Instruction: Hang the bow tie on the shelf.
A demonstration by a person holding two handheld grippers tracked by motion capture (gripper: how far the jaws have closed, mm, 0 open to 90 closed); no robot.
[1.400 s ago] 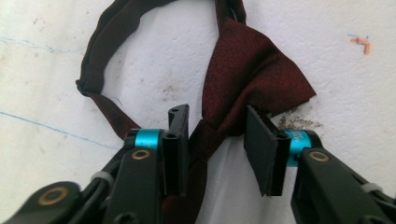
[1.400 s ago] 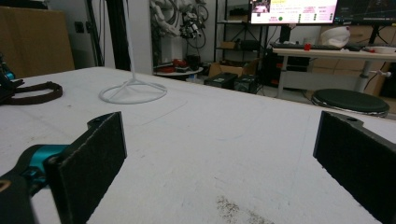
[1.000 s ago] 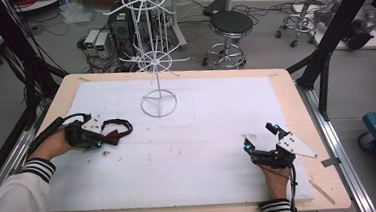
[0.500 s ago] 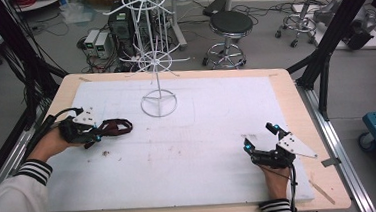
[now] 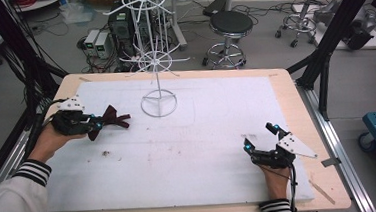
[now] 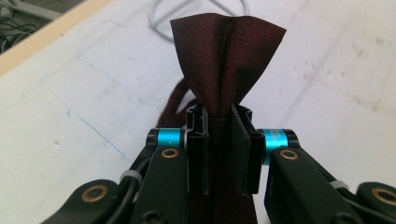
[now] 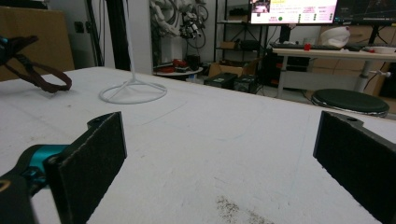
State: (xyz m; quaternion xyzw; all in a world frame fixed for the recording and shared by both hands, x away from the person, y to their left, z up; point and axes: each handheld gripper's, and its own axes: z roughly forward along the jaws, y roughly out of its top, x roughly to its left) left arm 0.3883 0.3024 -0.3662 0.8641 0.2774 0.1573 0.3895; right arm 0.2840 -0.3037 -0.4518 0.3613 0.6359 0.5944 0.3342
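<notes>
Lifted a little higher and nearer the white wire hanging stand [image 5: 156, 63] than a moment before, the left gripper [image 5: 95, 124] pinched the dark red cloth bow tie [image 5: 111, 119] by its middle (so it could hang), while the right gripper [image 5: 261, 143] rested wide open on the white foam table top [image 5: 202, 130].

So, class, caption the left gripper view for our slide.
Left gripper pinching a dark red bow tie above the white table.
</notes>
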